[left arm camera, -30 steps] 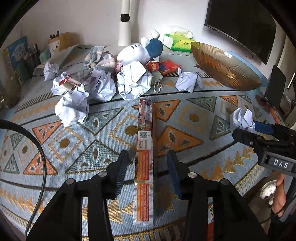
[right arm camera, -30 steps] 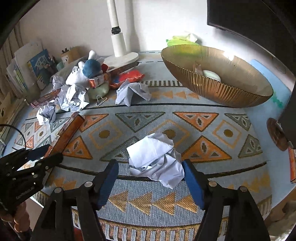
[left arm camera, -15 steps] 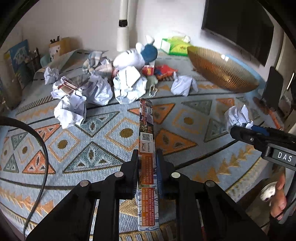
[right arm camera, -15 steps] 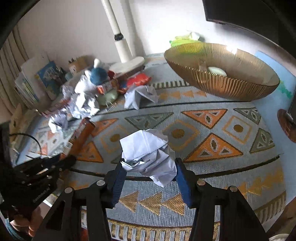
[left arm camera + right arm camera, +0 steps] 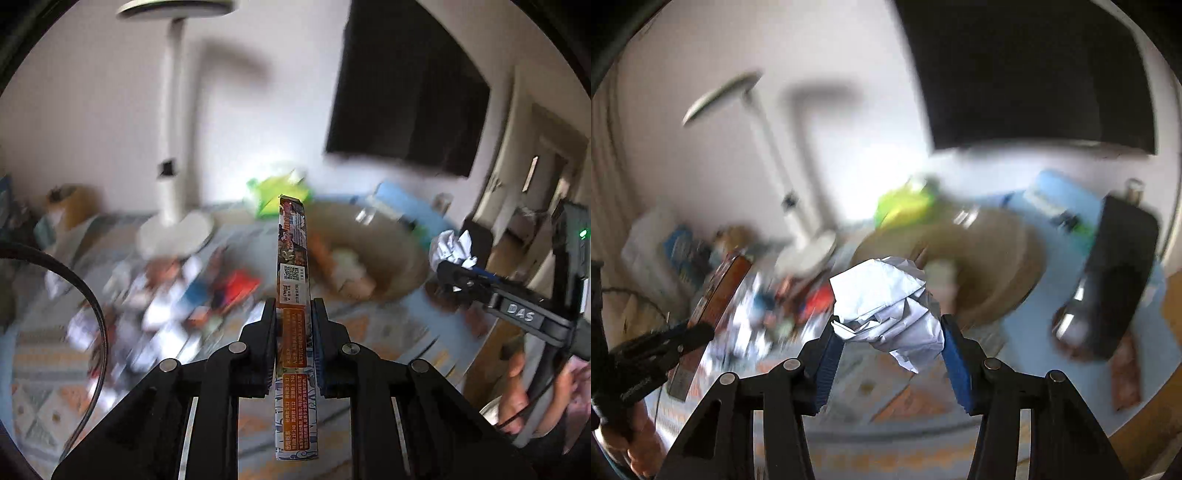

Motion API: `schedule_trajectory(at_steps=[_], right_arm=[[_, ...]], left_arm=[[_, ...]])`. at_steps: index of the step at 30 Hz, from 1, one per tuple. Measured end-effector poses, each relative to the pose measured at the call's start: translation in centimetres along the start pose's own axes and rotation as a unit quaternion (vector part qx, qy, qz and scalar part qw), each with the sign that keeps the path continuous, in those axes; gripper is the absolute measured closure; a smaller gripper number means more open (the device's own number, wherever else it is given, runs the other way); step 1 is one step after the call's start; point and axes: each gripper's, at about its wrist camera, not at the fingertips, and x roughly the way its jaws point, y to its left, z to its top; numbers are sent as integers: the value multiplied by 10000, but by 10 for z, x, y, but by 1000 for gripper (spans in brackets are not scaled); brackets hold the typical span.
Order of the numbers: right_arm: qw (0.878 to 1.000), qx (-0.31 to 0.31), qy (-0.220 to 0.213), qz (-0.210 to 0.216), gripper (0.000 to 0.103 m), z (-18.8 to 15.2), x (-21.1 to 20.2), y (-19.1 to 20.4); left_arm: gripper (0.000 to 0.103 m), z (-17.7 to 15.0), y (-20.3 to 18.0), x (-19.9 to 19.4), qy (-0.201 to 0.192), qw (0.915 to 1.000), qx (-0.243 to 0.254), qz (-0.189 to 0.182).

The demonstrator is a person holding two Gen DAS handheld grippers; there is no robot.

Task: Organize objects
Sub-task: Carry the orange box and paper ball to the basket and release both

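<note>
crumpled paper [image 5: 890, 306] is clamped in my right gripper [image 5: 888, 354], lifted over the tabletop's near edge. my left gripper [image 5: 294, 345] is clenched on the long box [image 5: 293, 295]. many papers near the far left corner are left; the bowl [image 5: 1001, 258] holds little.

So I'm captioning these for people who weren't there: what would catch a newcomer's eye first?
The long printed box, clamped in the left claw and jutting up mid-frame in the left view. Then the crumpled white paper, pinched in the right claw, dead centre in the right view. Behind both, everything is blurred, though a dark screen on the wall and a golden bowl beyond the paper stand out.
</note>
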Motion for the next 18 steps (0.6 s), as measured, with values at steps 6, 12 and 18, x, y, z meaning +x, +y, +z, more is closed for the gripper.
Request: schedule_trajectory(at_steps=[6, 12, 18], right_arm=[[9973, 644, -66, -345, 52, 52, 26, -42], [9971, 565, 73, -503, 49, 65, 66, -50], [9961, 510, 298, -651, 31, 57, 91, -62]], left_arm=[[89, 54, -21, 75, 151, 9983, -263, -493], [86, 65, -38, 147, 318, 9966, -370, -662], [65, 55, -28, 193, 728, 9929, -743, -570]])
